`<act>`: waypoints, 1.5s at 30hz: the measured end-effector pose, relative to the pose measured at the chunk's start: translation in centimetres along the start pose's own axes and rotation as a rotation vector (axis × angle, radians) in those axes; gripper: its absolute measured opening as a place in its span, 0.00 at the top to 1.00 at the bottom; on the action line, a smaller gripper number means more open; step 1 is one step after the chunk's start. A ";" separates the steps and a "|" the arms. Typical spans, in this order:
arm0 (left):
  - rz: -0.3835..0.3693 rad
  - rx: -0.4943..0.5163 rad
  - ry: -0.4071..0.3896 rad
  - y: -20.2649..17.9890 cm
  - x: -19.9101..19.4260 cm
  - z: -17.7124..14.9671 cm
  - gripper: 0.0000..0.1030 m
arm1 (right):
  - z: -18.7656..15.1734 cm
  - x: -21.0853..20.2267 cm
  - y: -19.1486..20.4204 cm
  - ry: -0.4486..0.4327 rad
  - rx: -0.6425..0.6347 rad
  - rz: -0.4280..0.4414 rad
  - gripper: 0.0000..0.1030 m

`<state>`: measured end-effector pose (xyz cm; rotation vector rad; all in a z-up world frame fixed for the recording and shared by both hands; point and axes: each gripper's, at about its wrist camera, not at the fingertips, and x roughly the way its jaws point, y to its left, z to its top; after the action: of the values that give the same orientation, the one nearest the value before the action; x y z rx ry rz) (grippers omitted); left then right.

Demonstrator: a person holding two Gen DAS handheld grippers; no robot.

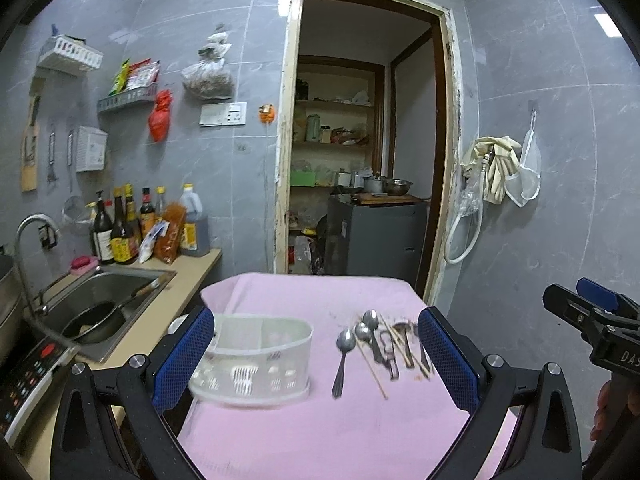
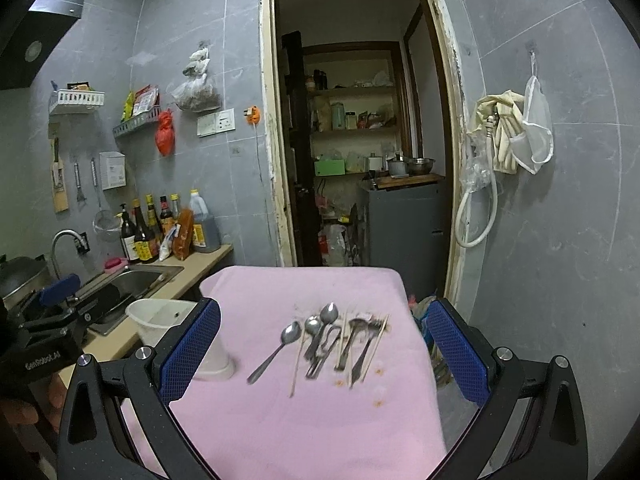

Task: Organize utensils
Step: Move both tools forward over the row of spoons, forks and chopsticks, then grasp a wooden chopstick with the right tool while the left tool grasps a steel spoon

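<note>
A pile of metal utensils [image 1: 384, 344] lies on the pink-covered table [image 1: 320, 432]: spoons, forks, a peeler and thin wooden chopsticks. One spoon [image 1: 343, 356] lies apart, left of the pile. A white plastic utensil holder [image 1: 256, 360] with compartments stands left of them. My left gripper [image 1: 316, 360] is open and empty, held above the table's near side. In the right wrist view the utensils [image 2: 332, 340], the lone spoon [image 2: 280, 344] and the holder [image 2: 168, 320] show too. My right gripper [image 2: 324, 356] is open and empty, facing the pile.
A counter [image 1: 168, 300] with a sink [image 1: 100, 300], a pan, sauce bottles [image 1: 132, 224] and an induction cooker [image 1: 28, 376] runs along the left. A doorway [image 1: 360, 160] to a storeroom lies behind the table. Gloves and a hose hang on the right wall [image 1: 496, 176].
</note>
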<state>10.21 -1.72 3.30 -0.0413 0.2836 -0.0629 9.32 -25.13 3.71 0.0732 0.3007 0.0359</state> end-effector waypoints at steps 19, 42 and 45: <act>-0.010 0.016 0.097 -6.0 17.4 1.7 0.00 | 1.5 16.8 -8.7 0.089 0.061 0.025 0.01; 0.040 -0.115 0.609 -6.3 33.4 -6.1 0.36 | -9.3 34.3 -11.5 0.579 0.234 0.148 0.66; 0.060 -0.133 0.671 -5.8 34.8 -7.3 0.42 | -10.1 35.7 -11.9 0.608 0.245 0.136 0.74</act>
<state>41.23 -10.12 -13.07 -0.1447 0.9592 0.0047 40.67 -34.72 -17.35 0.3289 0.9072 0.1573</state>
